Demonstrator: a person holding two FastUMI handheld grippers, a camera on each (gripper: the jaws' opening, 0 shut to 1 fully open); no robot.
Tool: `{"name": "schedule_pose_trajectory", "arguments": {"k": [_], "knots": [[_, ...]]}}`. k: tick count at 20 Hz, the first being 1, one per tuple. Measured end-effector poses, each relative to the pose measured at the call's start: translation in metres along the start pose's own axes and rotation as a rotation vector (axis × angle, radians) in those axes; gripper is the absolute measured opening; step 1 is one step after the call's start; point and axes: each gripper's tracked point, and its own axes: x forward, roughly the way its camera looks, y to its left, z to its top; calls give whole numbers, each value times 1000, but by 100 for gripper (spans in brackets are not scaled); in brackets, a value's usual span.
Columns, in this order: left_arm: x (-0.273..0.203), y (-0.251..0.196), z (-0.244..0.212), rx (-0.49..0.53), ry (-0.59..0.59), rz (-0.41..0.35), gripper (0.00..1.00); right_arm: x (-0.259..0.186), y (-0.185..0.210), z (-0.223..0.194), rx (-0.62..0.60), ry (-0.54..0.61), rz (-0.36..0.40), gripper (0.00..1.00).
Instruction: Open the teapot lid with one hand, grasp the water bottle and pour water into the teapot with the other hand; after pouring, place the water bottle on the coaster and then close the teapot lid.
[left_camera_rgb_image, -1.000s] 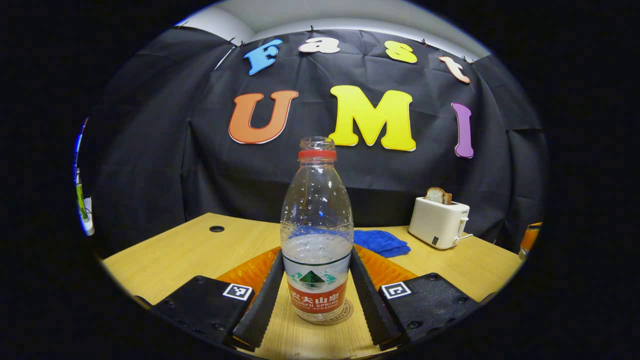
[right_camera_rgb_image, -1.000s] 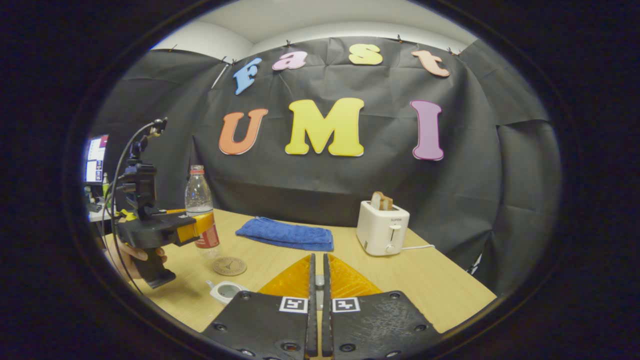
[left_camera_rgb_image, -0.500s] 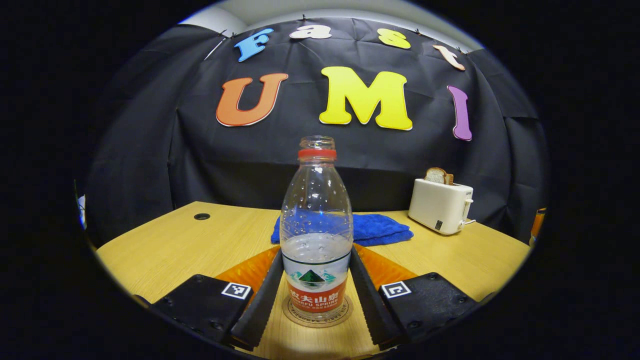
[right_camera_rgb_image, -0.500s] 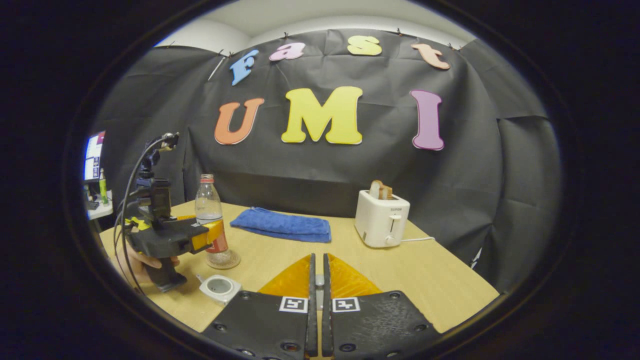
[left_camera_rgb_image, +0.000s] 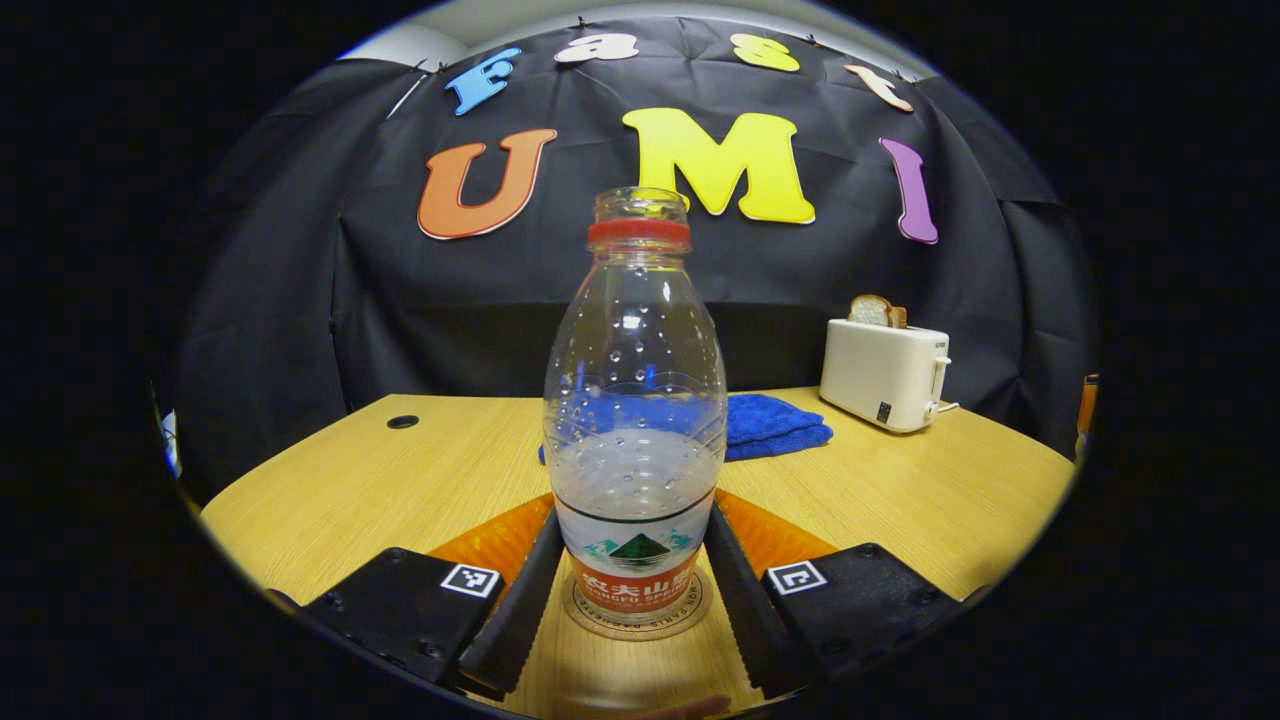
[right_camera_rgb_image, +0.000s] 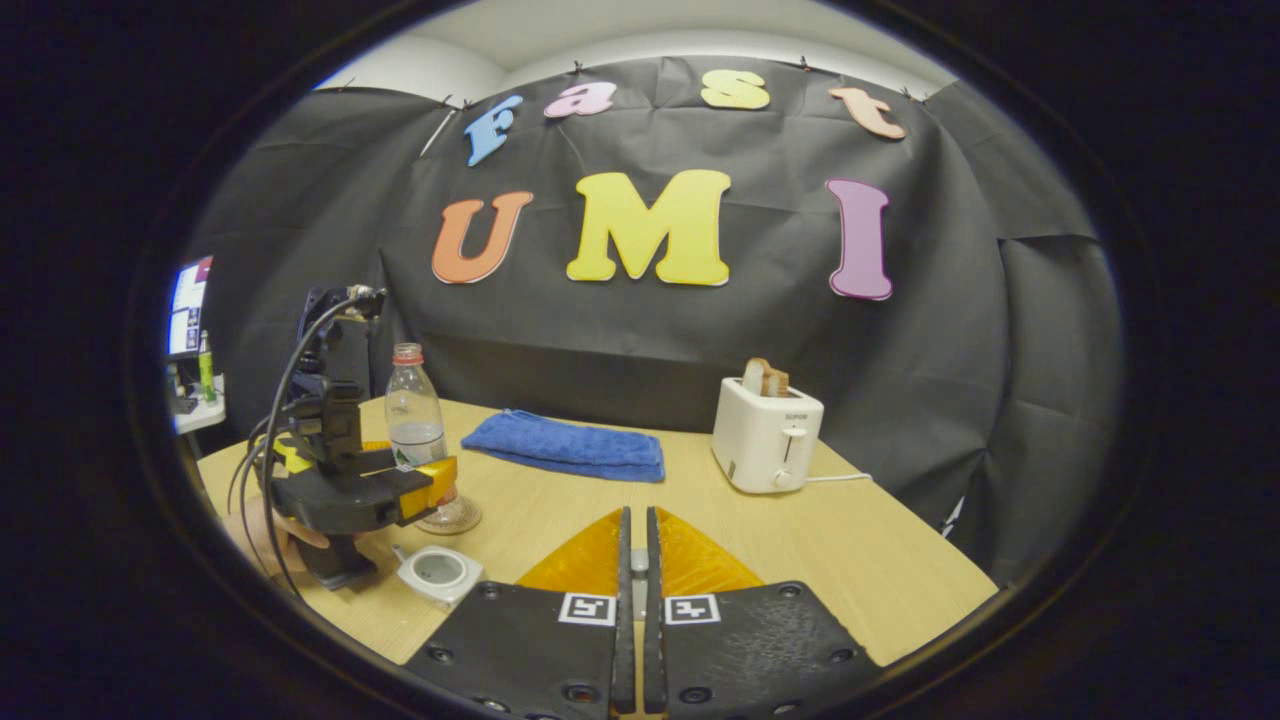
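Left gripper view: left claw (left_camera_rgb_image: 636, 600) straddles clear plastic water bottle with red neck ring (left_camera_rgb_image: 636, 400); fingers (left_camera_rgb_image: 520, 610) close at label sides, contact not certain. Bottle upright on round brown coaster (left_camera_rgb_image: 636, 622), light wooden table (left_camera_rgb_image: 350, 490). Blue folded towel (left_camera_rgb_image: 770, 420) and white toaster with bread (left_camera_rgb_image: 885, 372) behind.

Right gripper view: right claw (right_camera_rgb_image: 634, 590) pressed together, nothing between. Small white teapot, lid off (right_camera_rgb_image: 436, 574), near left, just beside coaster.
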Motion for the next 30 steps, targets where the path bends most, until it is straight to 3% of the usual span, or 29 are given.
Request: {"name": "schedule_pose_trajectory", "arguments": {"k": [4,6,12,14,19,24,30], "knots": [[-5,-5,12,23,-38,-7,83,1,1,-2,0,4,1,3],[-5,-7,13,30,-42,-6,90,1,1,-1,0,3,2,4],[-8,-9,14,33,-42,-7,92,-1,2,1,-4,-1,4,3],[-14,-9,18,40,-53,-9,100,-1,2,1,-3,-2,4,3],[-33,-8,23,72,-85,-5,100,3,3,-2,-9,2,-6,4],[-72,18,26,127,-113,74,100,14,20,-14,6,-9,29,5],[-118,50,35,113,-135,113,99,27,55,-33,77,-20,95,4]]}}
